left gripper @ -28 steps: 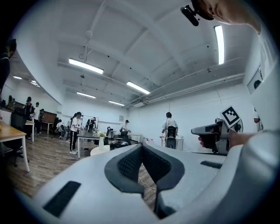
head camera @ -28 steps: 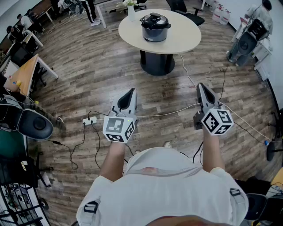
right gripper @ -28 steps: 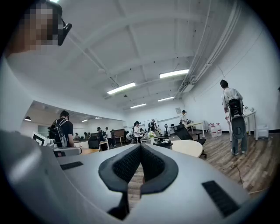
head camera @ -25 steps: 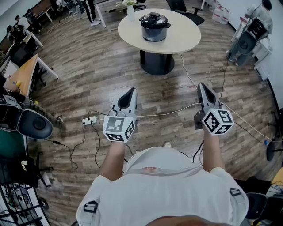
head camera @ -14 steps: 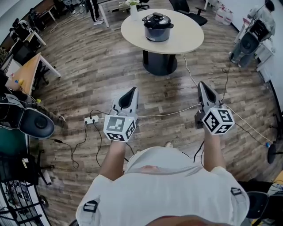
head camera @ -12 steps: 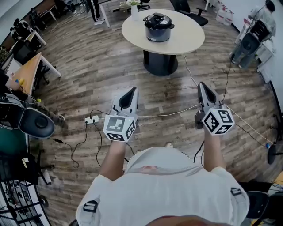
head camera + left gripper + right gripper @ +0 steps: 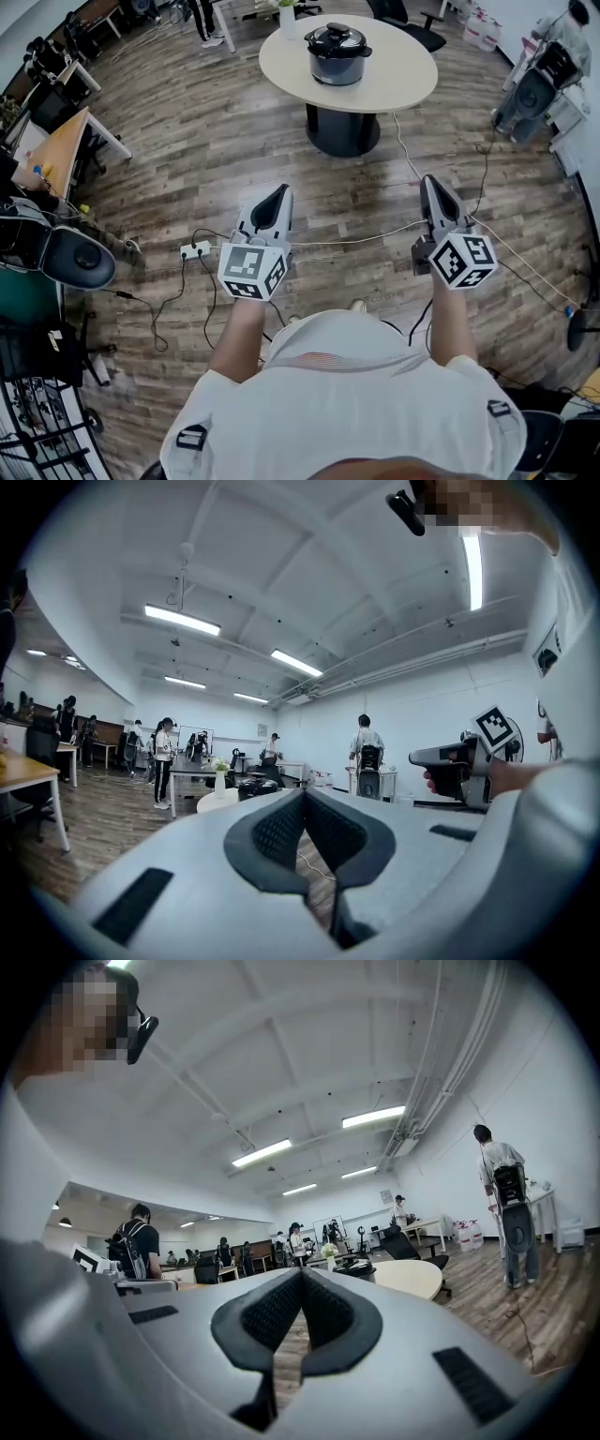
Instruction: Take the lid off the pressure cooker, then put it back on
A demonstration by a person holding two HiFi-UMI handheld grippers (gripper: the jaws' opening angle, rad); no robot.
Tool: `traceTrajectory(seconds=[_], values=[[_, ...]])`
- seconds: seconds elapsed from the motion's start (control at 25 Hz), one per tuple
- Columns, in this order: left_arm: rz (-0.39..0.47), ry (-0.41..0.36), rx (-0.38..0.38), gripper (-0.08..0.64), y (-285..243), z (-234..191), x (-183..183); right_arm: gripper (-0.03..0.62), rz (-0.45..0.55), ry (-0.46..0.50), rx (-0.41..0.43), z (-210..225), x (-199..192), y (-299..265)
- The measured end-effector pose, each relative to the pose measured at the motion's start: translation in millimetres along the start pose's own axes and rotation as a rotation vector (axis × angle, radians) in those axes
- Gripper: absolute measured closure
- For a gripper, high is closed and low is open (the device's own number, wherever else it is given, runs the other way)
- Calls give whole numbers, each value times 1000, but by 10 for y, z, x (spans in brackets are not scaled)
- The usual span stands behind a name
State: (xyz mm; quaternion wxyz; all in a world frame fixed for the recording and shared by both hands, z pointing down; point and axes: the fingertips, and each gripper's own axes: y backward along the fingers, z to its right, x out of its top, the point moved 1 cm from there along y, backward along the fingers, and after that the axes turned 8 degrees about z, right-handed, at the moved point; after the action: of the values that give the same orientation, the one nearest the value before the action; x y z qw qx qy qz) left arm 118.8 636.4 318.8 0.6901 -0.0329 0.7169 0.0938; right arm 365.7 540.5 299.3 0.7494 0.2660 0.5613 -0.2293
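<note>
The dark pressure cooker (image 7: 337, 53), with its black lid (image 7: 337, 37) on, stands on a round beige table (image 7: 394, 80) far ahead across the room. My left gripper (image 7: 276, 199) is held out level at the left, jaws shut on nothing. The right gripper (image 7: 433, 186) is level at the right, also shut and empty. Both are well short of the table, over the wooden floor. In the left gripper view the cooker (image 7: 255, 786) shows small beyond the closed pads. In the right gripper view the cooker (image 7: 354, 1267) peeks over the closed jaws beside the table (image 7: 408, 1277).
White cables (image 7: 356, 240) and a power strip (image 7: 194, 250) lie on the floor ahead. A white vase (image 7: 289, 19) stands on the table. Desks (image 7: 58, 141) and chairs line the left; equipment and a person (image 7: 561, 42) stand at the right. Several people stand far off.
The table and cooker have slid slightly lower and to the right in the head view. Both grippers keep the same pose, shut.
</note>
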Motion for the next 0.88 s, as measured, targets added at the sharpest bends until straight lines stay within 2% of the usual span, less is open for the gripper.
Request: traceTrajectory(seconds=[0.2,0.36,0.6,0.76,0.88], values=[[-19,-5,24,555,-197,109,-76,592,-14,-38,12,307,-56,-34],[-37,-38,51,555,-448,264,-120,592,-24,-67,20,708,-90,6],[-54,-60,101,555,-757,427,-177,592,-68,-135,13,1280,-333,43],[-68,-43,88,555,-978,511,-278,592,-76,-155,29,1422,-304,-89],[-65,-24,72,555,-1166,508,-364,592,-82,-129,41,1486,-281,-230]])
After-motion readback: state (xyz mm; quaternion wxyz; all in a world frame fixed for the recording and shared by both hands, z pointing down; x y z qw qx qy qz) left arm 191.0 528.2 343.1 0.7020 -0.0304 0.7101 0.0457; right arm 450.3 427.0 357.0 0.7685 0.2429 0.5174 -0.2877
